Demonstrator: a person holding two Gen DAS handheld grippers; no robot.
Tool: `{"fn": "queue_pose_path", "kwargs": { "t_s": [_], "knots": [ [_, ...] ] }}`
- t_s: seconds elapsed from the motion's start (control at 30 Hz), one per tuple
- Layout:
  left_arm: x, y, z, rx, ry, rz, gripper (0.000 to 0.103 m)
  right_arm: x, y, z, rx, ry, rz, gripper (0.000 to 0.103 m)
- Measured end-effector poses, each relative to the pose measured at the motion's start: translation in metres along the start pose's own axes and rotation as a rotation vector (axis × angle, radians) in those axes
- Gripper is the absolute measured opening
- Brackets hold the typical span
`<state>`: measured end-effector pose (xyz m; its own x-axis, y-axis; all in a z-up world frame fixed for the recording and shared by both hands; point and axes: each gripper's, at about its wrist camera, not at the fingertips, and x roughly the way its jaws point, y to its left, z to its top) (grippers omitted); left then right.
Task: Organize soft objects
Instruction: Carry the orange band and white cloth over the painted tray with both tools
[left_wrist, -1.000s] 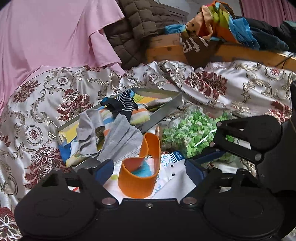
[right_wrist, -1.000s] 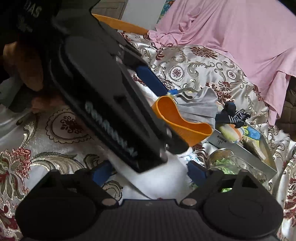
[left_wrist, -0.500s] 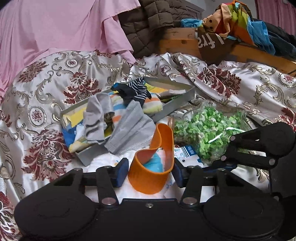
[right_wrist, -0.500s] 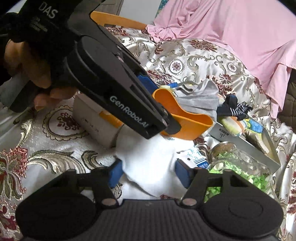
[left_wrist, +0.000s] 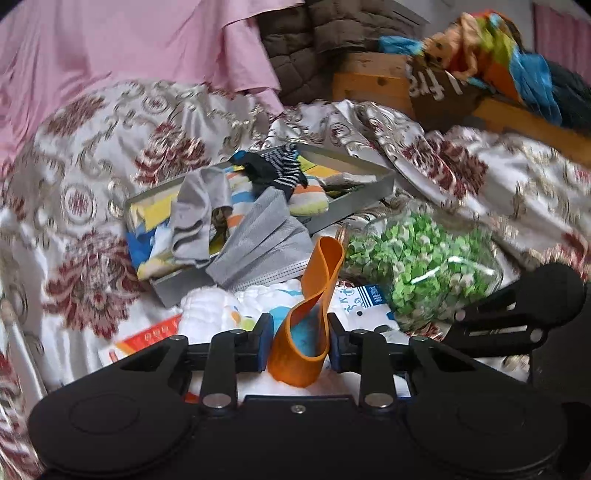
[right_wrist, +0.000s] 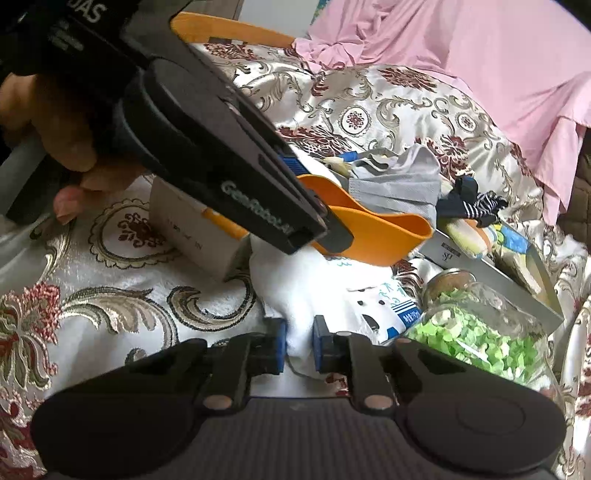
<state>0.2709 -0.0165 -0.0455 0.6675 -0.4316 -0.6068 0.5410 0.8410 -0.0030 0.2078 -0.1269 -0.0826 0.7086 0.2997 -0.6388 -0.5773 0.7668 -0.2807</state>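
Bedspread (left_wrist: 461, 173), satin with red-and-gold florals, carries the clutter. Step in hand, as judged: paired pick-up of two soft items, presumably for stowing in the tray (left_wrist: 354, 201).

Tray: shallow, grey, rigid-walled, already holding socks (left_wrist: 280, 171) and striped fabric, with a grey ribbed cloth (left_wrist: 258, 240) draped over its near edge.

Jar (left_wrist: 421, 254): clear, lying on its side just right of the band, filled with small green paper pieces; hard, not part of the sorting.

White cloth (right_wrist: 325, 288): quilted, printed, crumpled, lying near the tray's front corner. Right gripper (right_wrist: 298, 345): jaws closing, a fold of this cloth pinched between the blue pads.

Orange band (left_wrist: 308, 321): smooth, rubbery loop, standing on the white cloth. Left gripper (left_wrist: 299, 341): jaws closing, pads at both sides of the loop, which is squeezed narrow.

Next move, as judged: lift each clear without dragging the other, since the band rests on the cloth; the limp cloth will sag, and the band may spring out.
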Motion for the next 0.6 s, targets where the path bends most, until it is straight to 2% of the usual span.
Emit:
{"fn": "queue_pose_path", "kwargs": {
  "t_s": [0.1, 0.33, 0.47, 0.6],
  "knots": [
    [-0.006, 0.009, 0.001, -0.097, 0.006, -0.010, 0.030, -0.004, -0.004, 0.001, 0.031, -0.001, 0.011, 0.013],
    [-0.021, 0.029, -0.002, -0.276, 0.001, -0.052, 0.029, -0.026, -0.008, 0.001, 0.045, -0.021, -0.033, 0.012],
    [-0.031, 0.031, -0.003, -0.334, -0.005, -0.051, 0.028, -0.034, -0.013, -0.001, 0.067, -0.020, -0.078, 0.011],
    [-0.045, 0.023, -0.004, -0.345, -0.022, -0.042, 0.028, -0.044, -0.020, 0.001, 0.108, -0.053, -0.095, 0.011]
  ]
}}
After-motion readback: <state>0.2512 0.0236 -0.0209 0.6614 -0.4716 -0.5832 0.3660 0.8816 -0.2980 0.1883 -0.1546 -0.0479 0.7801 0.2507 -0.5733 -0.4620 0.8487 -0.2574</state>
